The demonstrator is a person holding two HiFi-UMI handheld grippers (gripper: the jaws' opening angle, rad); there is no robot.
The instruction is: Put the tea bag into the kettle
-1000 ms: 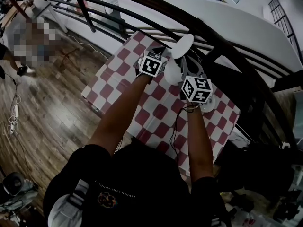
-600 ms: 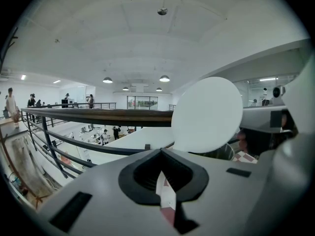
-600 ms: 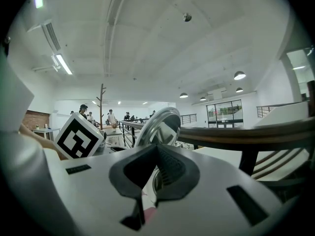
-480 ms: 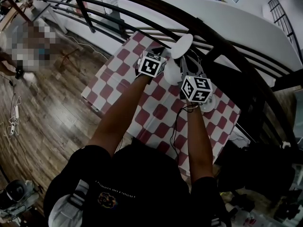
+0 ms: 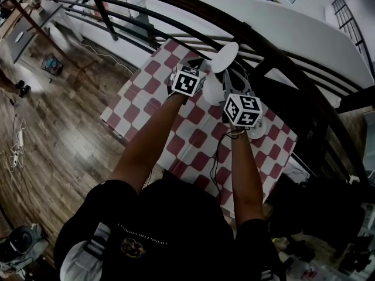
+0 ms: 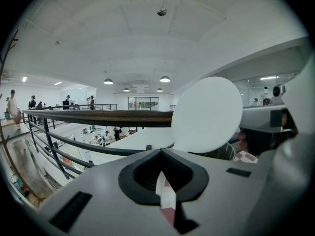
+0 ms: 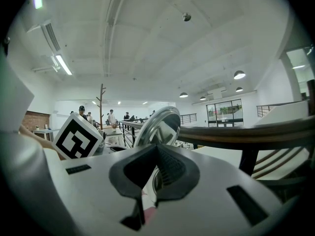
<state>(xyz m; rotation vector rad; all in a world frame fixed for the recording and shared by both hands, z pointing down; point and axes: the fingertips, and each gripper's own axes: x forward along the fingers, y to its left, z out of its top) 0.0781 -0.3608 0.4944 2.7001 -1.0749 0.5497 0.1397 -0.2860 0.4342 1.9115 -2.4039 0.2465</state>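
A white kettle (image 5: 212, 92) stands on the red-and-white checked table (image 5: 146, 92), its round lid (image 5: 226, 56) tipped up and open. In the left gripper view the lid (image 6: 206, 114) rises just ahead and the kettle's metal rim (image 6: 222, 152) lies to the right. My left gripper (image 6: 165, 181) is shut on a thin white strip (image 6: 166, 195), apparently the tea bag, beside the opening. My right gripper (image 7: 147, 181) is shut with nothing clearly between its pads. It faces the lid's shiny underside (image 7: 158, 124).
A dark curved railing (image 5: 176, 10) runs right behind the table, with a drop to a lower floor beyond. Wooden floor (image 5: 58, 133) lies to the left. The left gripper's marker cube (image 7: 76, 136) sits close beside the right gripper. Dark bags and clutter (image 5: 328, 215) are at the right.
Both grippers, the kettle and the lid hold still. The blurred person on the floor at upper left has gone out of view.
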